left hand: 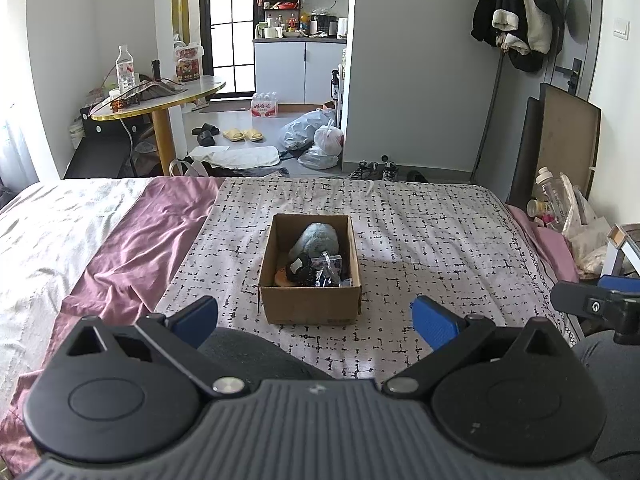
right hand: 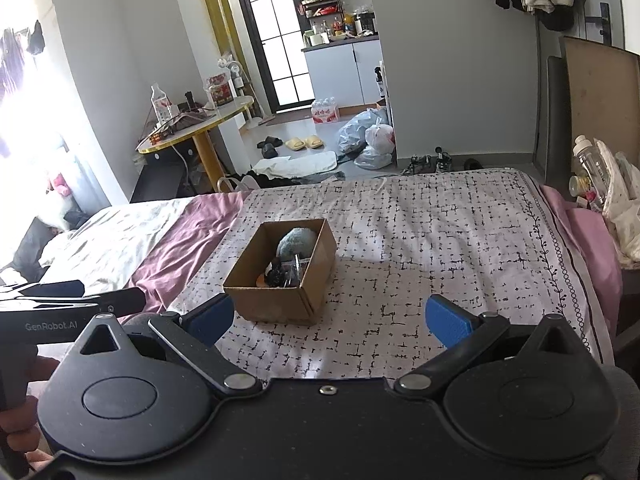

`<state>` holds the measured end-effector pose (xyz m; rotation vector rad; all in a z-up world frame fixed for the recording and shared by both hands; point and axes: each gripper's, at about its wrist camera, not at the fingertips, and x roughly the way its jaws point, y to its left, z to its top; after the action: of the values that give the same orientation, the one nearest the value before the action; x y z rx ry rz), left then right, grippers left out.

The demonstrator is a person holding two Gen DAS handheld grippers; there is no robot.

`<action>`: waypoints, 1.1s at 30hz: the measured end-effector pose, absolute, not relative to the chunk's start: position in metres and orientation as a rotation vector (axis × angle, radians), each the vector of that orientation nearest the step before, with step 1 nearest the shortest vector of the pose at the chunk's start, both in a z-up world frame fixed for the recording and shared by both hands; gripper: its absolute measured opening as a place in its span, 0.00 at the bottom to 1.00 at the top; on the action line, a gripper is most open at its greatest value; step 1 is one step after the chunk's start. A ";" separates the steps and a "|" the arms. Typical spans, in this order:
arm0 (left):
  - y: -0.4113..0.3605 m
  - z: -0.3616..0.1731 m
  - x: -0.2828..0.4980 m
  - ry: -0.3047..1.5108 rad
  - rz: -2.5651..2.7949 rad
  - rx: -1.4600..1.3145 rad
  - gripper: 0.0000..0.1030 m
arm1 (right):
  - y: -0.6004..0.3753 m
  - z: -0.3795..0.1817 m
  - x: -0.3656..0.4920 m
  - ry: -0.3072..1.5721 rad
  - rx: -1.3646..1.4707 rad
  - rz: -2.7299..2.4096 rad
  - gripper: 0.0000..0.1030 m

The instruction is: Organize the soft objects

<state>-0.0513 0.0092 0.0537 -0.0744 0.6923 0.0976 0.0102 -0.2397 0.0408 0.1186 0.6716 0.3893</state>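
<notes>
An open cardboard box (left hand: 310, 309) stands on the patterned bed cover, seen also in the right wrist view (right hand: 276, 305). Inside lie a grey-blue plush (left hand: 318, 238) at the far end and a dark soft item with small oddments (left hand: 310, 270) at the near end; they also show in the right wrist view (right hand: 295, 239). My left gripper (left hand: 316, 322) is open and empty, held just short of the box's near side. My right gripper (right hand: 330, 320) is open and empty, to the right of the box and nearer than it.
The bed has a black-and-white cover (left hand: 420, 240), a mauve sheet (left hand: 140, 248) and a white quilt (left hand: 48, 224) on the left. Beyond its foot are a round table (left hand: 160, 98), bags and shoes on the floor (left hand: 316, 136). Bedside clutter (right hand: 600, 188) is on the right.
</notes>
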 end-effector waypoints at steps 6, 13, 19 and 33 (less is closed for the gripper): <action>0.010 0.054 -0.052 0.692 0.100 -0.073 1.00 | -0.239 0.040 0.010 0.677 0.107 0.380 1.00; 0.009 0.054 -0.052 0.693 0.097 -0.073 1.00 | -0.240 0.040 0.010 0.679 0.122 0.399 1.00; 0.009 0.054 -0.052 0.694 0.098 -0.073 1.00 | -0.239 0.042 0.007 0.674 0.119 0.400 1.00; 0.009 0.050 -0.054 0.697 0.102 -0.078 1.00 | -0.239 0.041 0.008 0.680 0.116 0.392 1.00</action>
<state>-0.0540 0.0087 0.0497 -0.0780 0.6974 0.1017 0.0075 -0.2385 0.0410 0.1159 0.6800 0.3924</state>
